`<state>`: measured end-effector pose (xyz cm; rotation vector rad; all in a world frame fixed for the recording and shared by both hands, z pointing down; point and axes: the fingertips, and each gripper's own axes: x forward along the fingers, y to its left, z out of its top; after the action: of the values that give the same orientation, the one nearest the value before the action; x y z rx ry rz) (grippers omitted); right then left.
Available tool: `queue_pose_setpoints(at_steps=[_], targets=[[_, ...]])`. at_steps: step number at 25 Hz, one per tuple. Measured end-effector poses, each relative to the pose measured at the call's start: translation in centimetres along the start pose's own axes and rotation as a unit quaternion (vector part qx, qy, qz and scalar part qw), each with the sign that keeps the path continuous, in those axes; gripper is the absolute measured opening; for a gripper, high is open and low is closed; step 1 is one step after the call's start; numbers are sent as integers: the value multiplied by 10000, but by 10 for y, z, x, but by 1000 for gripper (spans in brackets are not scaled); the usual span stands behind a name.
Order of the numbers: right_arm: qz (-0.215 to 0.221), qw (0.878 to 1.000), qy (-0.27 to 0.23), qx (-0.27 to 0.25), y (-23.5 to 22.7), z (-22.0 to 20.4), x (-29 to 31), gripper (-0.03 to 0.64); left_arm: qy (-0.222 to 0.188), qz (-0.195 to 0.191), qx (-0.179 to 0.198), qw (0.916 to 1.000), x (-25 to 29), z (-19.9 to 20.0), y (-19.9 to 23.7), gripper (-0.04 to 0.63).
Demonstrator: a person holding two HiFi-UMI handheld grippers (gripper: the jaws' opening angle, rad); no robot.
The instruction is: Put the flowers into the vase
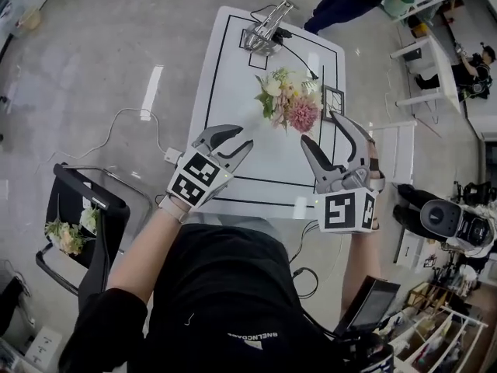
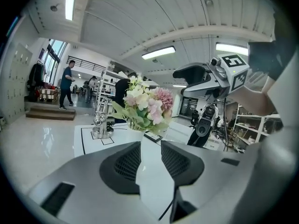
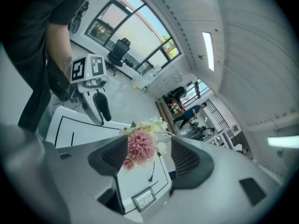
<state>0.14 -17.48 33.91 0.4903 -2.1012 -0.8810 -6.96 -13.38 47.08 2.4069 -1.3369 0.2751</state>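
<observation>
Flowers stood bunched upright mid-surface, so I judged them already in the vase, which the blooms hid. My left tool and right tool hung on the near side, probably to avoid knocking them.

Left gripper view: jaws apart, gripping nothing, flowers beyond.

Right gripper view: jaws spread wide, empty, flowers framed farther off.
</observation>
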Motion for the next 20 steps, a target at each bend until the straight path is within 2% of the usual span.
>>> queue_pose_setpoints(at_steps=[4,7,10,15,18,20], targets=[[-317,9942,-290,990,-2,-5,-24,295,-179,-227,124,9995,-9,15,-11,118],[-608,9803,-513,1810,-1,-12,-43,275,-251,-462,195,9984,-14,24,-22,117],[-964,9566,-890,2602,-2,-17,-66,220,-317,-656,242,9970,-19,30,-35,117],[-1456,9197,-1326,3398,9,-34,-105,93,-496,-969,150,9939,-24,42,-60,117],[-1585,8887,-1477,4041,17,-49,-121,69,-567,-1111,155,9921,-24,46,-76,114],[-1689,8623,-1598,4499,21,-61,-133,61,-595,-1184,138,9911,-20,48,-88,109]])
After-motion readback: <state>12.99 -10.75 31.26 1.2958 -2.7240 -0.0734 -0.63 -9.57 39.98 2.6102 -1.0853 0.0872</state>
